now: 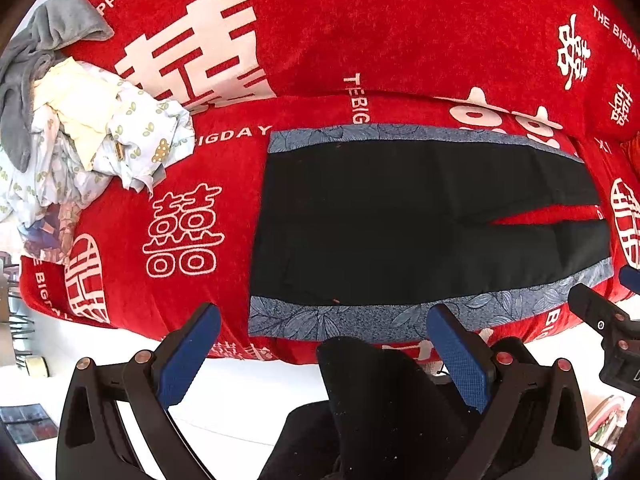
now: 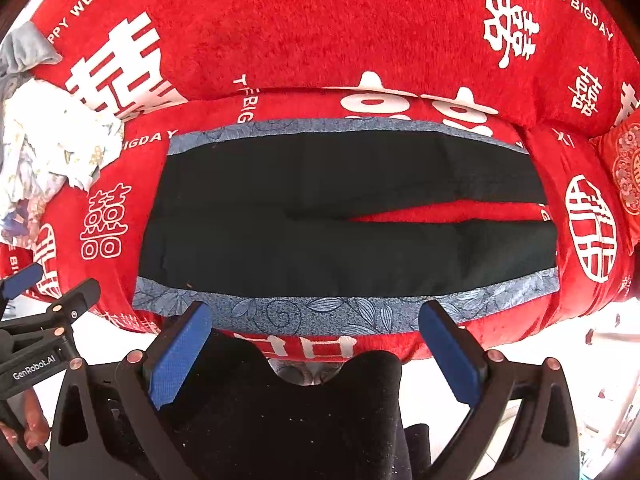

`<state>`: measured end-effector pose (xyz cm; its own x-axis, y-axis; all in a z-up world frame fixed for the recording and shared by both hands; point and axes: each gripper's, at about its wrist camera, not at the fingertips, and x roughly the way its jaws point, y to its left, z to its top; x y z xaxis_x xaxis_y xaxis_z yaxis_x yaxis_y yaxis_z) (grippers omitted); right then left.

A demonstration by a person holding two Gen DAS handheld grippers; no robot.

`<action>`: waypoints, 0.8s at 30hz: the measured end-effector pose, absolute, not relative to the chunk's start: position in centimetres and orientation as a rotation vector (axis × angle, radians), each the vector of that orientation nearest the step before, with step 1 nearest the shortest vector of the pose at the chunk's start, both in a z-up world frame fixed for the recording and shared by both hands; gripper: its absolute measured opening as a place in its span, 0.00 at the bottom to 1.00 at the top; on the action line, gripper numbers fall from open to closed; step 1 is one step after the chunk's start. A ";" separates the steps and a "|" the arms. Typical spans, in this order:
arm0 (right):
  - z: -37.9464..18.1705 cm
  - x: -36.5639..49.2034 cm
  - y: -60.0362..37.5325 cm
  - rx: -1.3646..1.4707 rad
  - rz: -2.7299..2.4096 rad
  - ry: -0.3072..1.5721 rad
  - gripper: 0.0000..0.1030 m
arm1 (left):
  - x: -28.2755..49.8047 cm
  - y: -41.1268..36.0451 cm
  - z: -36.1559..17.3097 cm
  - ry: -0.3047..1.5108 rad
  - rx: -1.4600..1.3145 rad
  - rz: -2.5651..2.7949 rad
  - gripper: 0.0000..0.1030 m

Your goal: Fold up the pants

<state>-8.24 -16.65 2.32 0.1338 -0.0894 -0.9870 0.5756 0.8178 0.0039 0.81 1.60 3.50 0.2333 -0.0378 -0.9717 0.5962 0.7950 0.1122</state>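
While both grippers hang short of the sofa's front edge, the pants (image 1: pixel 420 216) lie flat on the seat of the red sofa cover (image 1: pixel 360 40), spread sideways: waistband toward nine o'clock, the two legs running toward three o'clock with a narrow wedge of red showing between them. They are black, with a blue-grey leaf-print band along each outer edge, one at twelve o'clock and one at six o'clock of the garment. The left gripper (image 1: pixel 324 320) is spread wide and holds nothing; its blue pads (image 1: pixel 188 356) sit below the near patterned band without touching it. The right gripper (image 2: pixel 316 318) is likewise released and empty, its tips just at the near band of the pants (image 2: pixel 344 216), though whether they touch the cloth cannot be told. In the right wrist view the left gripper shows at about eight o'clock, with fingers of the person's hand (image 2: pixel 34 424) beneath it. A heap of other laundry (image 1: pixel 80 128), grey, cream and pale printed pieces, is piled on the sofa at ten o'clock, well apart from the pants. The person's black-clad legs (image 2: pixel 280 412) fill six o'clock.
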 end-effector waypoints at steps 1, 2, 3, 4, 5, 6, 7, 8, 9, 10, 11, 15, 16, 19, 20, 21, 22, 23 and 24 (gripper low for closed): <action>2.3 -8.2 -16.7 0.435 -0.508 1.361 1.00 | 0.9 1.6 3.5 1.271 0.529 -0.465 1.00; 2.3 -8.1 -16.7 0.434 -0.510 1.362 1.00 | 0.9 1.6 3.6 1.268 0.532 -0.467 1.00; 2.3 -8.1 -16.6 0.435 -0.511 1.363 1.00 | 0.9 1.5 3.6 1.262 0.537 -0.468 1.00; 2.3 -8.1 -16.6 0.434 -0.513 1.365 1.00 | 0.8 1.5 3.7 1.259 0.541 -0.468 1.00; 2.2 -8.1 -16.5 0.432 -0.513 1.367 1.00 | 0.8 1.5 3.7 1.256 0.543 -0.472 1.00; 2.2 -8.1 -16.4 0.429 -0.513 1.370 1.00 | 0.9 1.6 3.7 1.256 0.542 -0.475 1.00; 2.2 -8.1 -16.3 0.425 -0.513 1.372 1.00 | 0.9 1.6 3.7 1.256 0.540 -0.479 1.00; 2.2 -8.0 -16.2 0.423 -0.513 1.373 1.00 | 0.9 1.6 3.7 1.256 0.541 -0.480 1.00; 2.2 -8.0 -16.1 0.420 -0.513 1.374 1.00 | 0.8 1.6 3.7 1.257 0.540 -0.481 1.00; 2.2 -8.0 -16.0 0.416 -0.513 1.376 1.00 | 0.8 1.6 3.7 1.257 0.538 -0.482 1.00; 2.2 -8.0 -16.0 0.413 -0.513 1.377 1.00 | 0.8 1.7 3.7 1.257 0.537 -0.482 1.00; 2.2 -7.8 -15.8 0.406 -0.509 1.379 1.00 | 0.8 1.8 3.6 1.261 0.534 -0.481 1.00; 2.2 -7.8 -15.7 0.404 -0.507 1.380 1.00 | 0.9 1.9 3.6 1.262 0.533 -0.481 1.00; 2.2 -7.7 -15.6 0.400 -0.505 1.383 1.00 | 0.7 2.1 3.5 1.265 0.529 -0.481 1.00; 2.2 -7.7 -15.6 0.399 -0.505 1.383 1.00 | 0.7 2.1 3.5 1.265 0.528 -0.480 1.00; 2.2 -7.7 -15.5 0.399 -0.505 1.382 1.00 | 0.7 2.2 3.5 1.265 0.527 -0.480 1.00; 2.2 -7.7 -15.5 0.400 -0.505 1.381 1.00 | 0.7 2.1 3.5 1.265 0.526 -0.481 1.00; 2.2 -7.7 -15.5 0.399 -0.505 1.381 1.00 | 0.7 2.2 3.5 1.265 0.523 -0.480 1.00; 2.2 -7.7 -15.5 0.398 -0.505 1.382 1.00 | 0.8 2.3 3.4 1.267 0.521 -0.480 1.00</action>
